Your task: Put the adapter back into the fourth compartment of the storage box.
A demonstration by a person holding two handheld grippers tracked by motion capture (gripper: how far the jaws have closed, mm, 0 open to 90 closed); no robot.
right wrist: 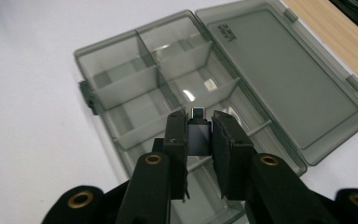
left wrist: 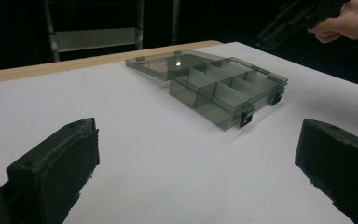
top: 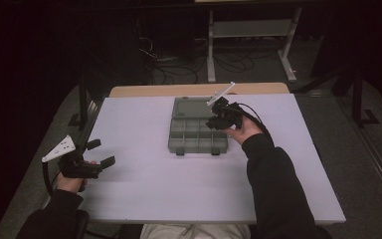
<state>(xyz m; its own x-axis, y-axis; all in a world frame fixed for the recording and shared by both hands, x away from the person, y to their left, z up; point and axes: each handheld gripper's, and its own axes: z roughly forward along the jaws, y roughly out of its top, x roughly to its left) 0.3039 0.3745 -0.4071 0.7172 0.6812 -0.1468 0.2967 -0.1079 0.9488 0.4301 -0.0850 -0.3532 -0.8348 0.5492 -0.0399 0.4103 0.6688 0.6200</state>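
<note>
My right claw pinches a small adapter over the open box, adapter hidden from high view; left claw gapes empty at bench's left edge.

High view looks down the table; both gripper views (the right closest) share the organizer box.

A dark room. At the top of the frame, a pale metal shelf frame stands on grey floor beside tangled cables.
</note>
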